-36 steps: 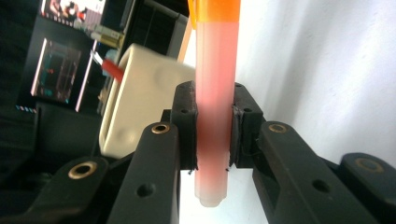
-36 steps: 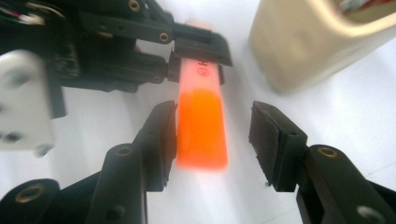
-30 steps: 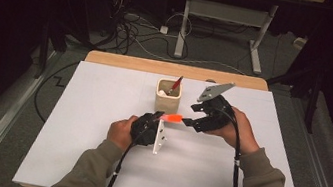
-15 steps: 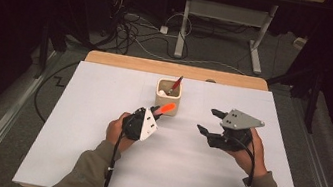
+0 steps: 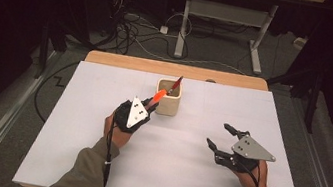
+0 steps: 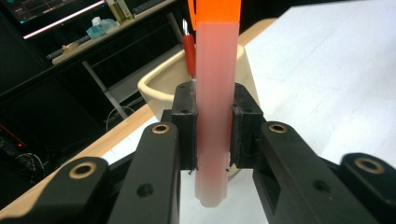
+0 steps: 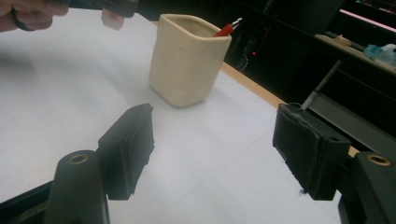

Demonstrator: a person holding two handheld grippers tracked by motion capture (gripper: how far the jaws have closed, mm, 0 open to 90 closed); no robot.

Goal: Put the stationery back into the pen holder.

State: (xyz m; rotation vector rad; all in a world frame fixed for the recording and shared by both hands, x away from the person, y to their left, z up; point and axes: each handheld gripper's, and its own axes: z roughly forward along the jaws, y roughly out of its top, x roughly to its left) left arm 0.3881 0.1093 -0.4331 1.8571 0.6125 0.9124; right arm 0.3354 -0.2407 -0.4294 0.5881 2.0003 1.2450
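The orange-capped translucent marker [image 6: 214, 116] has passed to the left claw [image 5: 144, 109], now clamped on it just beside the cream square ceramic cup [image 5: 168, 100]; the right claw [image 5: 222, 139], jaws just opened and empty, has dropped away over the white bench [image 5: 69, 149]; dropping it in looks next.

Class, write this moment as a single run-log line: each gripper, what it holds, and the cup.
left gripper: shut on orange marker | right gripper: open, nothing between jaws, jaws just opened | cream cup: upright, red pen inside
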